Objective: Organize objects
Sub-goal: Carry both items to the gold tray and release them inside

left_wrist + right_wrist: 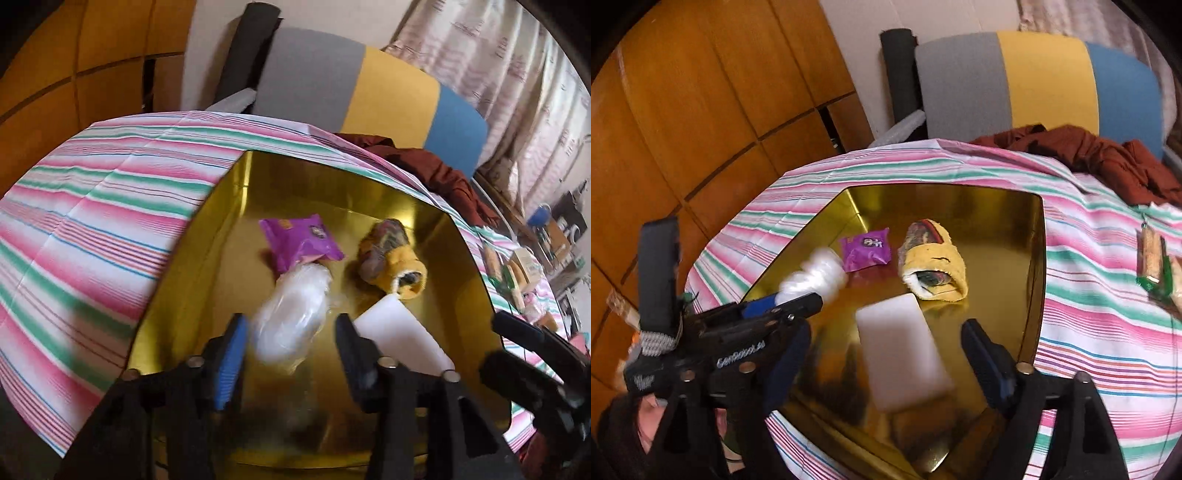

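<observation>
Over the gold tray [1030, 258] that sits on the striped cloth [1108, 325], the left gripper [291, 332] has a clear plastic bag of something white [291, 325] between its fingers; the bag juts out past the tips toward the far side of the tray, and the fingers look closed against its sides, though motion blur keeps me from saying how firmly. From the right-hand camera the same bag [816, 278] pokes out of the left tool just above the tray's left edge. The right gripper [886, 354] hangs with its fingers spread wide and nothing between them, above the near part of the tray where a white block [905, 350] lies flat. Farther back in the tray, a purple packet [866, 249] lies near the left wall and a rolled yellow cloth [934, 266] sits just beside it toward the middle. The bag looks light, soft and slick, so I would guess it squashes and may slide out of a pinch taken near its end; a hold across its thickest middle seems safer. The white block looks stiff and smooth, probably light, and best taken across its narrow width. The rolled cloth is soft and could unroll if caught by one layer, so gripping the whole roll around its middle seems wise. The packet is thin and crinkly; an edge pinch should do.
</observation>
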Motion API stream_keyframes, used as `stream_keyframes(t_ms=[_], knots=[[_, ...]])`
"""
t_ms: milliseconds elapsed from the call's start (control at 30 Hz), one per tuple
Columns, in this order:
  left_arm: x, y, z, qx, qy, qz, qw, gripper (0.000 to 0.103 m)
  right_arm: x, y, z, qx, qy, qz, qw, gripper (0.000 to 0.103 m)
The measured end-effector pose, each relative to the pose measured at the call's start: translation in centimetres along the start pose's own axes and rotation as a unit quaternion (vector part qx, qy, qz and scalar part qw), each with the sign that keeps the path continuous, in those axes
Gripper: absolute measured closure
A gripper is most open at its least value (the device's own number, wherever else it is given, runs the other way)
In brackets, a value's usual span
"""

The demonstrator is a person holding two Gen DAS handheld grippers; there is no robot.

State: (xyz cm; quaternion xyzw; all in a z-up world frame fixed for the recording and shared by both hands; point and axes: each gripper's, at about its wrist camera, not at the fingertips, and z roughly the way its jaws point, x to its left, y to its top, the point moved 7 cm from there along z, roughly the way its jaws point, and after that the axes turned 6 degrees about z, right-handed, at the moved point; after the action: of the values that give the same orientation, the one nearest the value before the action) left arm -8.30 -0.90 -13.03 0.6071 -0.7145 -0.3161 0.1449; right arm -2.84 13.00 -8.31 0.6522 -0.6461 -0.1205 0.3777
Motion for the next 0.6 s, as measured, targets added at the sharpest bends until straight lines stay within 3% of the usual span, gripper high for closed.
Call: stream_keyframes(t_ms=[167, 367, 600], knots=[[0.2, 0.4, -1.1, -0.022, -0.010, -0.028, 0.9993, 0.043, -0.1, 0.0, -1.4, -0.022, -0.005, -0.012, 1.000, 0.016], [-0.3, 1.1, -2.1, -0.039, -0.006, -0.035, 0.9986, 0.043, -1.6, 0.3, -2.2, -0.032, -0.012, 0.017, 0.999, 0.015], [-2.8, 1.1, -2.4, -0.039, -0.042, -0.025, 0.9980, 0.043, -3.6, 0.4, -3.4, -0.048, -0.020, 0.046, 0.998, 0.015]])
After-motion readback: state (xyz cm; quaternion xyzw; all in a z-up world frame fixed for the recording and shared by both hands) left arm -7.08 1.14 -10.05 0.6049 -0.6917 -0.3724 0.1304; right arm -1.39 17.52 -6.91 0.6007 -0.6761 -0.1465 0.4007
